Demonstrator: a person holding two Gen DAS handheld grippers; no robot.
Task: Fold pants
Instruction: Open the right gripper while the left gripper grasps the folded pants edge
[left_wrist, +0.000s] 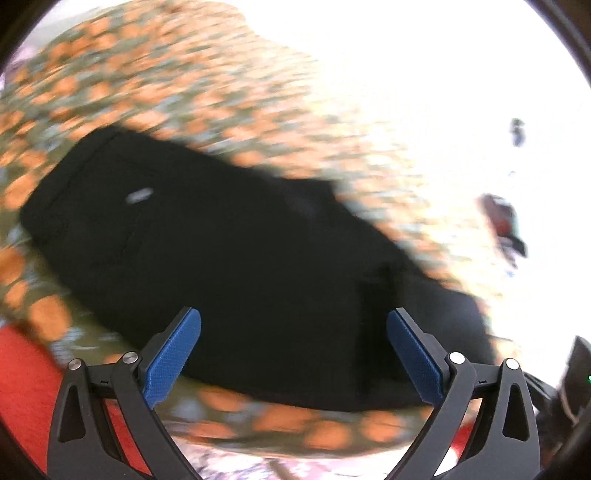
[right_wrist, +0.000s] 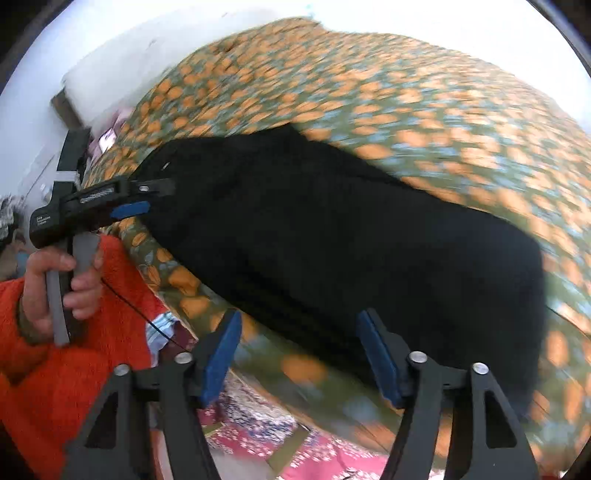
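Note:
Black pants (left_wrist: 236, 251) lie folded lengthwise as a long dark band on a bed with an orange-and-green flowered cover (left_wrist: 177, 74). My left gripper (left_wrist: 293, 332) is open and empty, just above the pants' near edge. In the right wrist view the pants (right_wrist: 332, 240) run from upper left to lower right. My right gripper (right_wrist: 299, 339) is open and empty over their near edge. The left gripper (right_wrist: 140, 199) shows there at the pants' far left end, held by a hand. Both views are motion-blurred.
The person's orange-red sleeve (right_wrist: 55, 369) fills the lower left. A pink flowered cloth (right_wrist: 295, 454) lies below the bed's near edge. White walls stand behind the bed. The right gripper's body (left_wrist: 502, 225) shows at the right.

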